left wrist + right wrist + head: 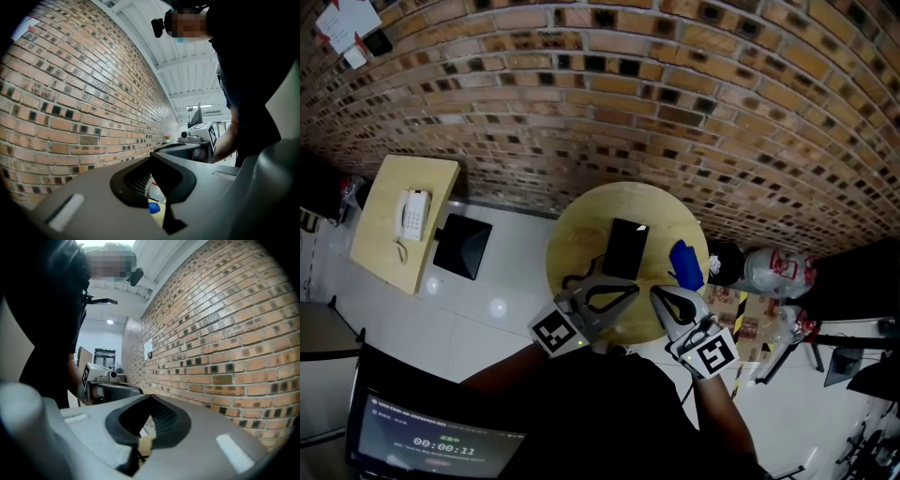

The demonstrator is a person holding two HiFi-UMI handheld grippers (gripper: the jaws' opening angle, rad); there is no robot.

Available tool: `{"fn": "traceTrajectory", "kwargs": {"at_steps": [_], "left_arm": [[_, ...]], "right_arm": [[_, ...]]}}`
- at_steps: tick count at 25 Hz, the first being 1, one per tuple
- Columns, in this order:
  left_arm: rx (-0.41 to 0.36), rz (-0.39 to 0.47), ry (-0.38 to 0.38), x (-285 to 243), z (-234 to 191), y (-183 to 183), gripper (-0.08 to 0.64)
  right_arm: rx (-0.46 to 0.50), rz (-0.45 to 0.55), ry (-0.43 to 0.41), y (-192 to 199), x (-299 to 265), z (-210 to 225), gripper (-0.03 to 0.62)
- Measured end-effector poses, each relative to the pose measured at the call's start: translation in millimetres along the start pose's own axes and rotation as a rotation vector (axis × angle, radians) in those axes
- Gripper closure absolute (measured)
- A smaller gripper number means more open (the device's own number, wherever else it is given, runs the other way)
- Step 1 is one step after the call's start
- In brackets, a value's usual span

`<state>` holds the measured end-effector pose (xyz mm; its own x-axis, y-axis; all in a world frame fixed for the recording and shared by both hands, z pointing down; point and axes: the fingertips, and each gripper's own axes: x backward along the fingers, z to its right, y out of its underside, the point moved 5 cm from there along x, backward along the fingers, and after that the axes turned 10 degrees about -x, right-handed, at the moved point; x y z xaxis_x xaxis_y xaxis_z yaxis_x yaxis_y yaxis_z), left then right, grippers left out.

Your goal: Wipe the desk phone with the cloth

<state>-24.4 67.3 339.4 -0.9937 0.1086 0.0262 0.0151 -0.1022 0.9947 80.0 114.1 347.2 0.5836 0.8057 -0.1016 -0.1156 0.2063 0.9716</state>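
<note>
A black desk phone (624, 247) lies on the round wooden table (581, 220), its cord (577, 279) curling toward the front edge. To the phone's right a blue cloth (685, 264) lies crumpled. My left gripper (630, 288) hovers over the table's front edge, just in front of the phone, jaws together and holding nothing. Beside it, just short of the cloth, my right gripper (660, 294) is also shut and empty. Through the jaws, the left gripper view shows a bit of the blue cloth (153, 207). The right gripper (139, 449) points along the brick wall.
A white phone (412, 215) rests on a rectangular table (384, 253) at the left, with a black square object (461, 246) beside it. Plastic bags (773, 267) and boxes sit on the floor right of the round table. The brick wall (675, 103) runs behind. A screen (441, 441) stands bottom left.
</note>
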Motion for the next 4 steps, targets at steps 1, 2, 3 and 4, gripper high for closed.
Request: {"fn": "traceTrajectory", "kwargs": {"at_steps": [1, 2, 3, 4], "left_arm": [[0.001, -0.002, 0.000, 0.0, -0.1, -0.9, 0.558], [-0.003, -0.003, 0.002, -0.3, -0.5, -1.5, 0.558], [-0.008, -0.005, 0.003, -0.7, -0.7, -1.9, 0.558], [-0.015, -0.007, 0.006, -1.2, -1.0, -2.3, 0.558]], "right_arm": [[0.001, 0.000, 0.002, -1.3, 0.5, -0.2, 0.592], [0.010, 0.004, 0.003, -2.4, 1.0, 0.5, 0.592], [0.022, 0.009, 0.003, -3.2, 1.6, 1.6, 0.592], [0.034, 0.013, 0.004, -3.9, 2.3, 2.7, 0.592]]}}
